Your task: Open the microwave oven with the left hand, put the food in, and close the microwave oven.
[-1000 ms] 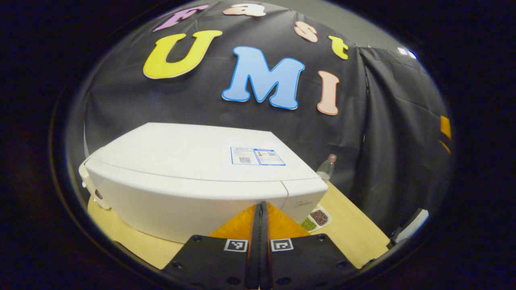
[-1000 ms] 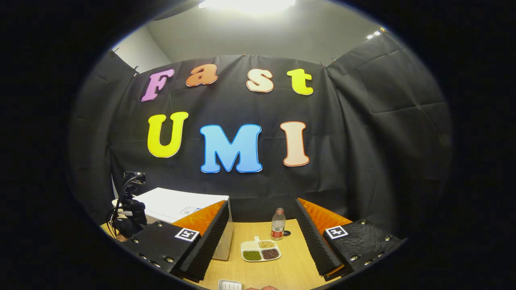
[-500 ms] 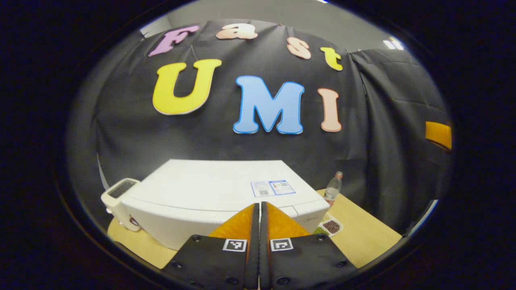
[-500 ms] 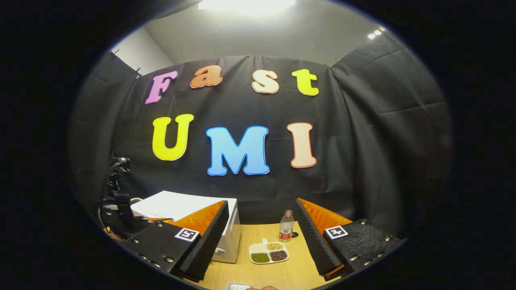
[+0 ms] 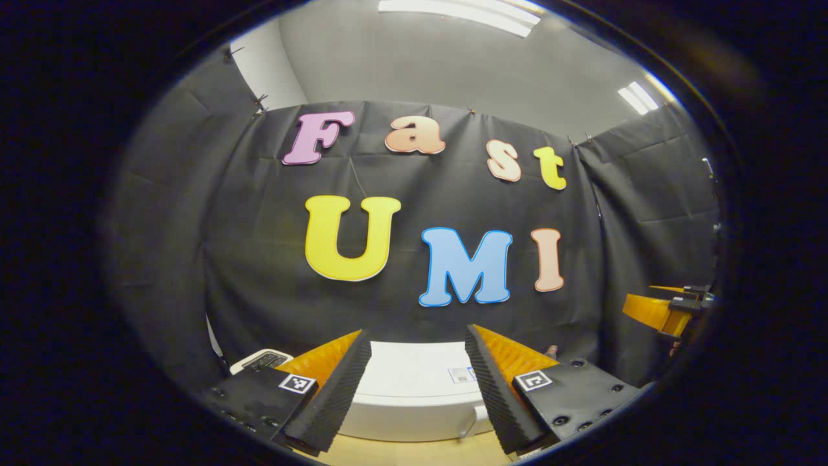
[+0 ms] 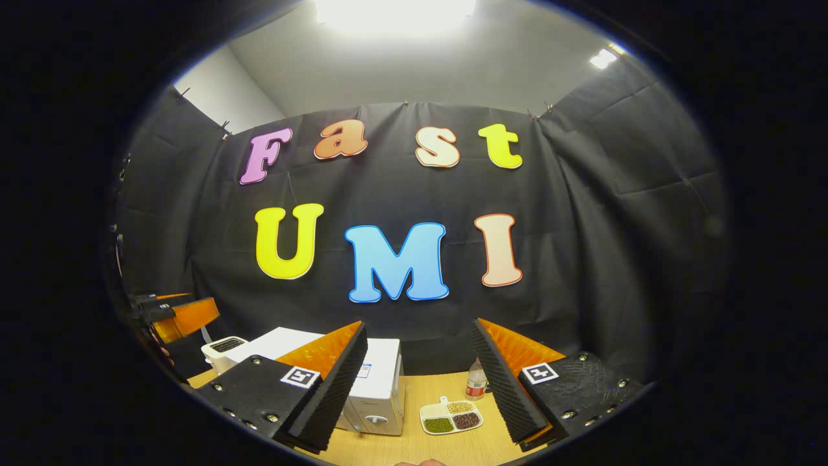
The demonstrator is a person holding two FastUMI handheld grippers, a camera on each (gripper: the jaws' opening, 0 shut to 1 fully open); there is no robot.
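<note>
Wooden table [image 6: 446, 446] carries a white toaster [image 6: 223, 347] at far left. A clear bottle [image 6: 477, 385] stands upright near the back wall. Ceiling light strips [image 5: 462, 11] lit overhead.

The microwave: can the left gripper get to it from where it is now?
Probably yes. The left gripper is open and points straight at the microwave, with nothing between them. It is held back and high, so it must come down and forward.

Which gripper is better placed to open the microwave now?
Left. The left gripper is open and faces the microwave head-on. The right gripper is aimed at the tray, with the microwave off to its left.
</note>
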